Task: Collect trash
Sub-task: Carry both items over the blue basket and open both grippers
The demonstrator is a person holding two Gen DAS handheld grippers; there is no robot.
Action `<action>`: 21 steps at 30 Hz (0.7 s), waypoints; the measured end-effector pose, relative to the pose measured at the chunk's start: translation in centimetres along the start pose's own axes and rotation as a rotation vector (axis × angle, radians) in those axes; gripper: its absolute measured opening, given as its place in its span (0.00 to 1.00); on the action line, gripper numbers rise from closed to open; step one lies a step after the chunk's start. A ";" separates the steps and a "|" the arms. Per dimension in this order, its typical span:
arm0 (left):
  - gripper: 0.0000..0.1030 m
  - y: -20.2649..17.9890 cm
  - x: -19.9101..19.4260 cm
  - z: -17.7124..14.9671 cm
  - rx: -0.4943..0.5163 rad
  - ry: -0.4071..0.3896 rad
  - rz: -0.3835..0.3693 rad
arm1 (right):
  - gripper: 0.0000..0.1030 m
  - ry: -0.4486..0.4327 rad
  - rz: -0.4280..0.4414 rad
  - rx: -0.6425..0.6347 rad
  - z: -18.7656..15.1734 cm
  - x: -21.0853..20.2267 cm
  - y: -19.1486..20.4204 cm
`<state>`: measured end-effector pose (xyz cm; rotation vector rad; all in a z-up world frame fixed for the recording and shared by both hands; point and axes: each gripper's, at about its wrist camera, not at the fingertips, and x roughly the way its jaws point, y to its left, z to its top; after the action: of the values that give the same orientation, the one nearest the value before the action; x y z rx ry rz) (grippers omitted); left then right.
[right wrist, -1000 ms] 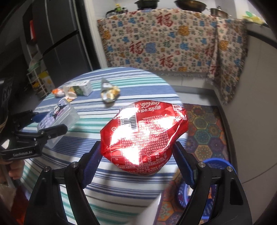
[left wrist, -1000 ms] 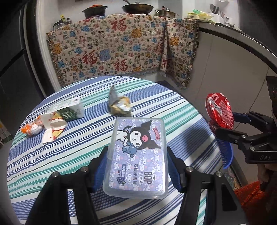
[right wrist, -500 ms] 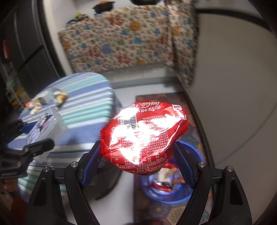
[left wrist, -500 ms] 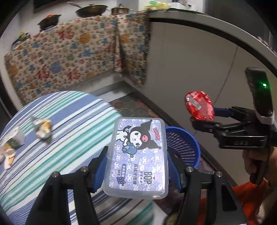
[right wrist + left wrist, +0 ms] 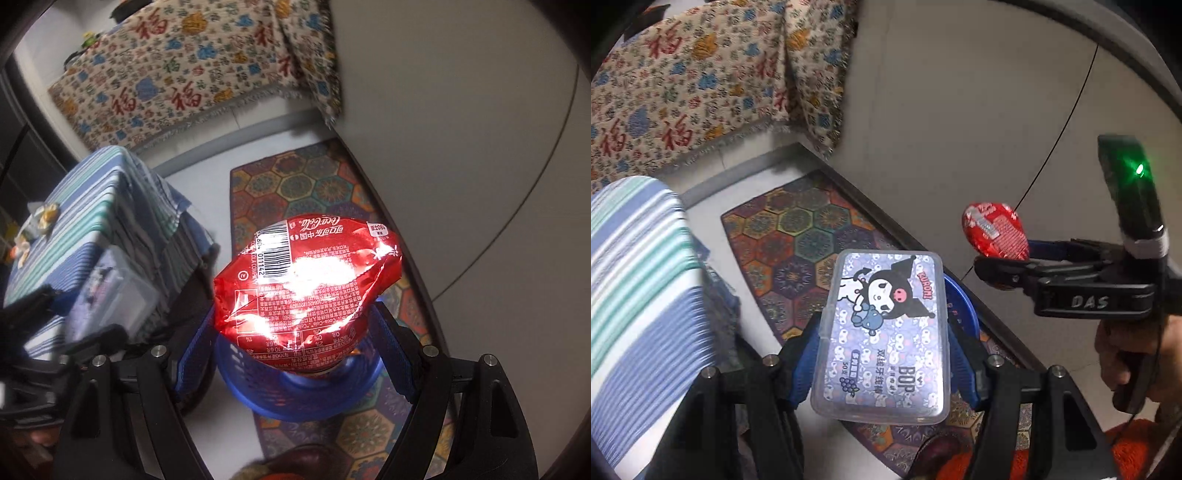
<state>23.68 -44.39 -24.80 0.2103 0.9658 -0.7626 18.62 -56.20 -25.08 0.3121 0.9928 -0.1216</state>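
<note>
Left gripper (image 5: 882, 354) clamps one clear cartoon-printed plastic box (image 5: 884, 332); right gripper (image 5: 291, 332) clamps one crushed red cola can (image 5: 306, 288) above one blue mesh basket (image 5: 295, 391).

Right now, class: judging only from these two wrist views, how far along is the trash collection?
Done: nothing provably binned; the blue basket interior is hidden. In hand: left claw grips the clear plastic box; right claw holds the red wrapper above the basket. Left: small wrappers on the striped table.
</note>
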 end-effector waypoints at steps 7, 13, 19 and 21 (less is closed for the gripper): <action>0.61 -0.7 3.7 -0.5 0.044 0.043 0.017 | 0.80 0.018 0.006 0.053 0.4 1.1 -1.3; 0.61 -0.5 5.8 -0.9 0.041 0.070 0.023 | 0.80 0.036 0.022 0.090 0.5 1.8 -2.1; 0.69 -0.5 7.7 -1.2 0.032 0.087 0.021 | 0.89 0.036 0.046 0.144 0.5 2.4 -2.7; 0.78 -0.3 8.3 -1.2 0.011 0.079 0.008 | 0.92 0.023 0.049 0.166 0.6 2.3 -3.0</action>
<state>25.54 -48.12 -32.13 0.2553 1.0345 -0.7568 19.63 -59.15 -27.32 0.4907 0.9996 -0.1568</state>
